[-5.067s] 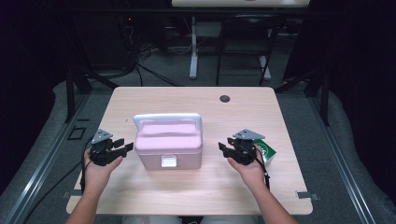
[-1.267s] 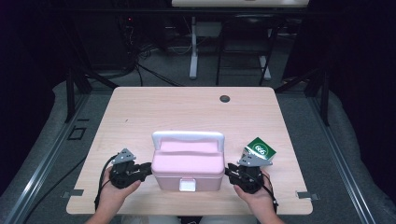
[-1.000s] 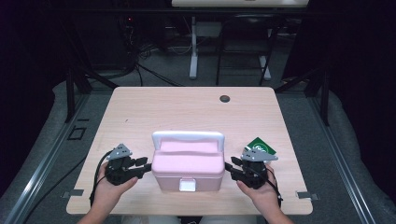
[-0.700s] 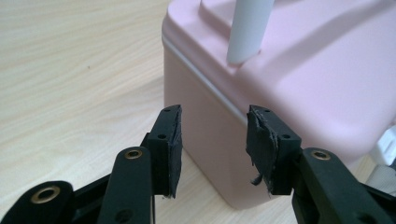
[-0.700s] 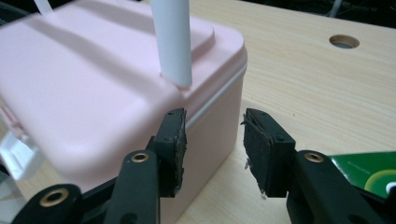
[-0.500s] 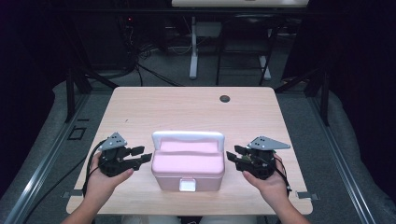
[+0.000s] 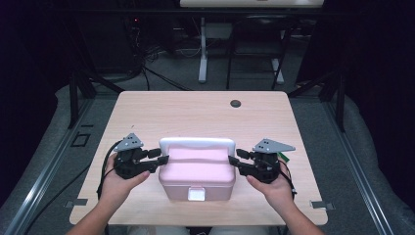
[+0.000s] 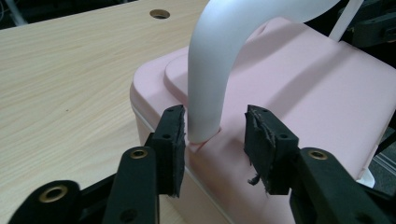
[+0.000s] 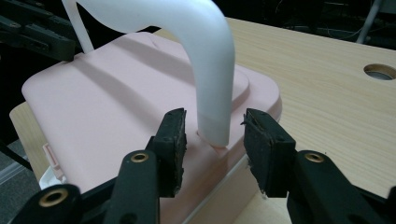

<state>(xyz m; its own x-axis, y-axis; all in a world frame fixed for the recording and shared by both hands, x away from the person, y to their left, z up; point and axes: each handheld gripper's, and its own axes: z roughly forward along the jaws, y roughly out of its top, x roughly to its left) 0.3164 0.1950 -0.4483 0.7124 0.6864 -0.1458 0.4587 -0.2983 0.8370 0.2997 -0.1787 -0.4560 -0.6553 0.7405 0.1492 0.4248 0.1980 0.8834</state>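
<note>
I am holding my left gripper [image 7: 159,156] at the left end of the pink box [image 7: 195,171] and my right gripper [image 7: 236,162] at its right end, each pointing inward toward the other across the lid. The box is sitting on the wooden table [image 7: 195,115], near the edge closest to me, with its white latch [image 7: 197,195] facing me. Its white handle [image 7: 196,143] is standing upright over the lid. In the left gripper view, my jaws are straddling the foot of the handle [image 8: 208,93] where it enters the lid; the left finger [image 8: 172,140] is lying just against it, while the right finger [image 8: 264,144] is standing apart from it with a gap showing, so I am not clamping anything, and these jaws have just been closing a little around the handle's foot. In the right gripper view, my jaws are likewise set to either side of the other foot of the handle [image 9: 212,93], both fingers [image 9: 170,140] parted from it, gripping nothing. A round hole [image 7: 236,103] is sitting in the table's far side, well apart from the box.
</note>
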